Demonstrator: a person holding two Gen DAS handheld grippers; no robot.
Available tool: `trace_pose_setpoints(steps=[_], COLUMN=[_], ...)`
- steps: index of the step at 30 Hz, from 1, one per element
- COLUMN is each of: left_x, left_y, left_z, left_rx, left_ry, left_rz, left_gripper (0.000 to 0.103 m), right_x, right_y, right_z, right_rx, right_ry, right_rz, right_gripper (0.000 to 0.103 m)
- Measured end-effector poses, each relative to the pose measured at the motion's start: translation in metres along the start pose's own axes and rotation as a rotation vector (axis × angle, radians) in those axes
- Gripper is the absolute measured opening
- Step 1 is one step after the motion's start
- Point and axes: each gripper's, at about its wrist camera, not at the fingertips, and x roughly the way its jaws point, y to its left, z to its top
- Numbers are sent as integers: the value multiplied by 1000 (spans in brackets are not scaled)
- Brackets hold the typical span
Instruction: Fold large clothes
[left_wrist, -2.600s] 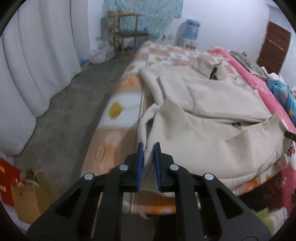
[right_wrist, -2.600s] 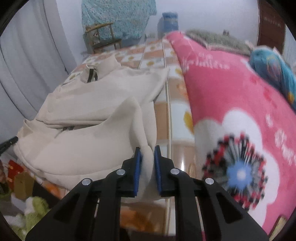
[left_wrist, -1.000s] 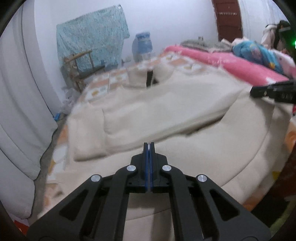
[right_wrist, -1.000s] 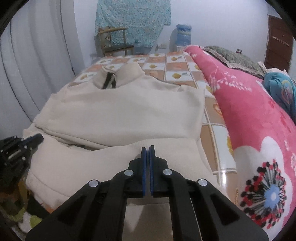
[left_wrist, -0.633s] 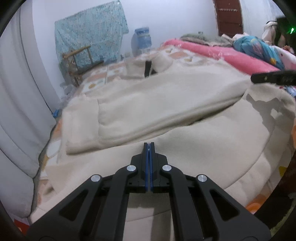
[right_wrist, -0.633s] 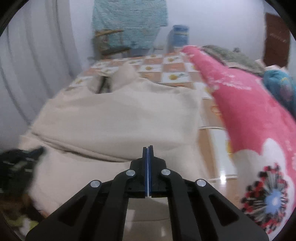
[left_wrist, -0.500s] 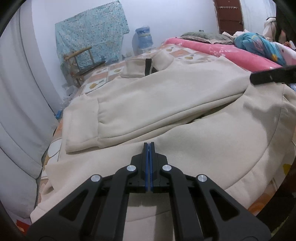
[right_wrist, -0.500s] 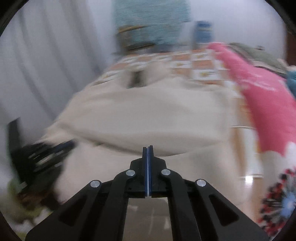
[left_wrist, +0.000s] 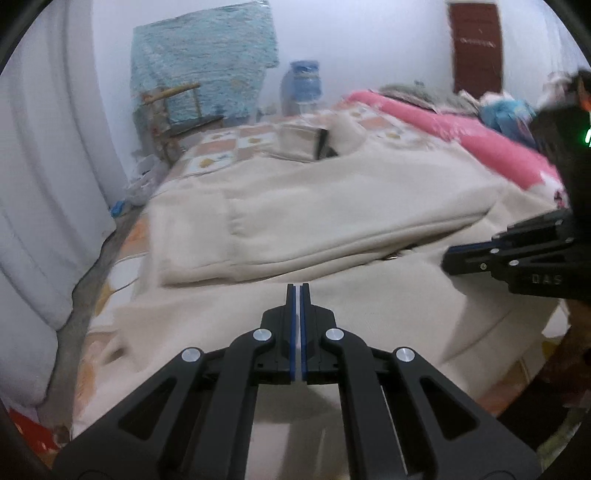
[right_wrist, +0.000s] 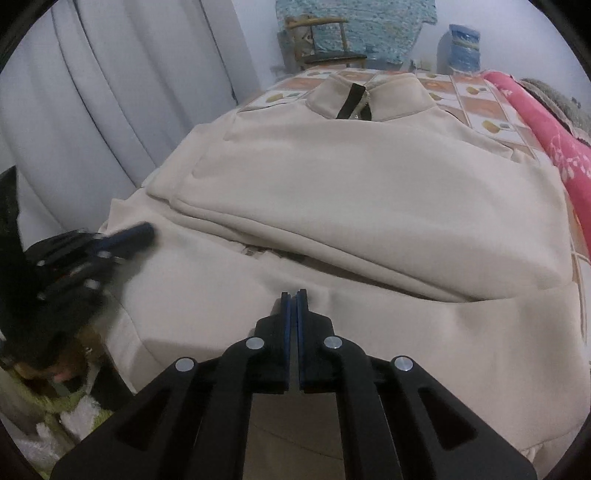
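A large cream zip jacket (left_wrist: 332, 206) lies spread on the bed, collar (left_wrist: 306, 144) at the far end. Its sleeves and upper body are folded over the lower part. My left gripper (left_wrist: 297, 291) is shut and empty, hovering over the jacket's near lower part. My right gripper (left_wrist: 448, 258) reaches in from the right edge of that view. In the right wrist view the jacket (right_wrist: 369, 177) fills the middle, and my right gripper (right_wrist: 294, 295) is shut with no cloth between its pads, just above the lower panel. The blurred left gripper (right_wrist: 142, 232) points in from the left.
A pink flowered blanket (right_wrist: 554, 140) lies along the bed's right side. White curtains (right_wrist: 110, 92) hang on the left, with bare floor (left_wrist: 85, 295) beside the bed. A wooden chair (right_wrist: 325, 40) and a blue water bottle (right_wrist: 460, 48) stand beyond the bed's far end.
Both grippers let go of the jacket's lower edge and shut empty. Since a second ago the right gripper has swung left and dipped toward the jacket; the left one shifted a little.
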Motion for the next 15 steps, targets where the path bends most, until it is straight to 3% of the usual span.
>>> trace_pose_setpoints(steps=[5, 10, 13, 15], left_x=[1, -2, -11, -26], left_y=[49, 89, 109, 111], left_z=[-29, -40, -35, -30], left_rx=[-35, -63, -161, -195], left_ry=[109, 86, 77, 29], left_rz=[152, 286, 277, 218], left_gripper=[4, 5, 5, 5], right_x=[1, 4, 4, 4], right_y=[1, 3, 3, 2], right_z=[-2, 2, 2, 1], right_rx=[5, -1, 6, 12], right_ry=[-12, -7, -10, -13], right_rz=[-13, -27, -29, -29], right_gripper=[2, 2, 2, 2])
